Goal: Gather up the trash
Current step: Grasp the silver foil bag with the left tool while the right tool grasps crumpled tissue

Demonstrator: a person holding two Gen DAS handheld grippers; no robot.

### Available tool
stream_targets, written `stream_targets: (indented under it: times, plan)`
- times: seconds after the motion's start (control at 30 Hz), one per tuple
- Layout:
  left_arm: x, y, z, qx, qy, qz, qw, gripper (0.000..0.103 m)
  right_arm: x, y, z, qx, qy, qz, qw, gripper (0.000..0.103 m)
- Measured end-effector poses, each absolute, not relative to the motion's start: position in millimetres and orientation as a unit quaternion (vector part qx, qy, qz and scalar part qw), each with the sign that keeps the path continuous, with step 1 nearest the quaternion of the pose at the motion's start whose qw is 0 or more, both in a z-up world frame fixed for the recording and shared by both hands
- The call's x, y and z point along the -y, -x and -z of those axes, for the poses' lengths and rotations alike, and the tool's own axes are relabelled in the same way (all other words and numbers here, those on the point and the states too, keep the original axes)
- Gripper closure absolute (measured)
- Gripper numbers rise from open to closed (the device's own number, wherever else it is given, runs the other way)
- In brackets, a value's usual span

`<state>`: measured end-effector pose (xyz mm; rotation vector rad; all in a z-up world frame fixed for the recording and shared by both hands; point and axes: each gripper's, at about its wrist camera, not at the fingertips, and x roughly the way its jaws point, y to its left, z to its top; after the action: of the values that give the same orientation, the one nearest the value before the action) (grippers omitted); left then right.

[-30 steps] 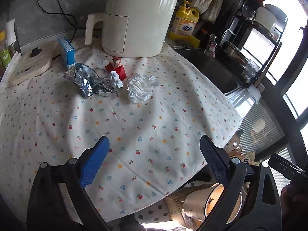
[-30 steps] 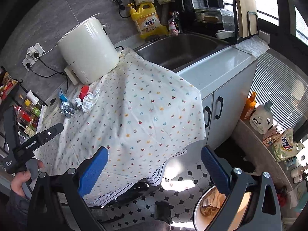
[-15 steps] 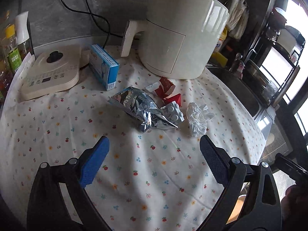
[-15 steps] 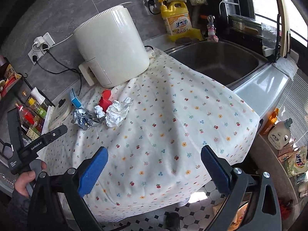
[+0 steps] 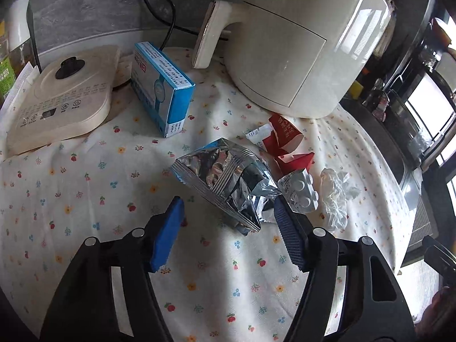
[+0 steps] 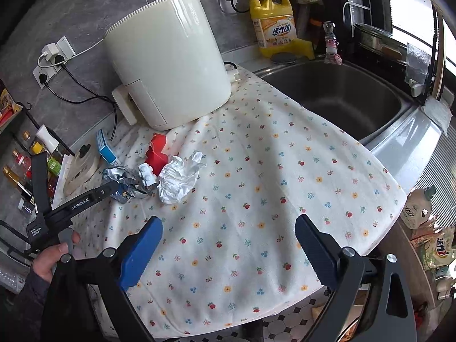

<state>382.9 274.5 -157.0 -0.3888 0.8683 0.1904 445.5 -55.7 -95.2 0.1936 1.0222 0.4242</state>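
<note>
A crumpled silver foil bag point(image 5: 225, 182) lies on the flowered tablecloth point(image 5: 85, 188). Beside it lie a pill blister pack point(image 5: 300, 193), red torn paper point(image 5: 285, 142) and a crumpled white tissue point(image 5: 336, 196). My left gripper point(image 5: 228, 222) is open, its fingers on either side of the foil bag's near end, close above the cloth. My right gripper point(image 6: 228, 245) is open and empty over the cloth's front part, well clear of the tissue point(image 6: 178, 178), the foil bag point(image 6: 125, 181) and the red paper point(image 6: 156, 151).
A cream air fryer point(image 5: 296, 45) stands behind the trash. A blue box point(image 5: 161, 88) and a cream kettle base point(image 5: 59, 99) lie at left. A sink point(image 6: 342, 97) is at right, a yellow detergent jug point(image 6: 275, 25) behind it. Bottles point(image 6: 22, 165) stand far left.
My left gripper moved forward and down to the foil bag and its fingers narrowed around it. My right gripper moved closer over the table.
</note>
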Motion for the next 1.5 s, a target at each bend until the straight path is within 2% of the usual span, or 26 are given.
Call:
stream_targets:
  times: [0.03,0.07,0.13,0.17,0.77,0.83,0.93,1.0,1.5]
  plan:
    - [-277,-384,158,-0.419,0.190,-0.092,0.883,0.053,54,-448,97,-0.487,-0.090,-0.202,0.845,0.012]
    - [-278,-385,160,-0.422,0.193,-0.091,0.881,0.071,51,-451,98,-0.489,-0.089,-0.204,0.843,0.012]
    - [-283,-385,163,-0.428,0.200,-0.093,0.877,0.093,44,-456,100,-0.492,-0.089,-0.211,0.840,0.014]
    - [-286,-382,163,-0.426,0.206,-0.095,0.876,0.096,39,-459,101,-0.493,-0.089,-0.217,0.838,0.015]
    - [-351,-270,145,-0.396,0.247,-0.210,0.859,0.097,-69,-503,142,-0.517,-0.036,-0.298,0.802,0.032]
    - [-355,-254,141,-0.389,0.249,-0.224,0.858,0.097,-76,-507,152,-0.530,-0.028,-0.294,0.795,0.046]
    - [-356,-231,137,-0.377,0.262,-0.240,0.855,0.097,-81,-508,154,-0.529,-0.013,-0.282,0.800,0.080]
    - [-353,-219,136,-0.374,0.264,-0.246,0.855,0.097,-81,-506,153,-0.530,-0.021,-0.283,0.799,0.092]
    - [-276,-168,127,-0.361,0.264,-0.244,0.861,0.097,-22,-428,124,-0.505,-0.048,-0.336,0.794,0.094]
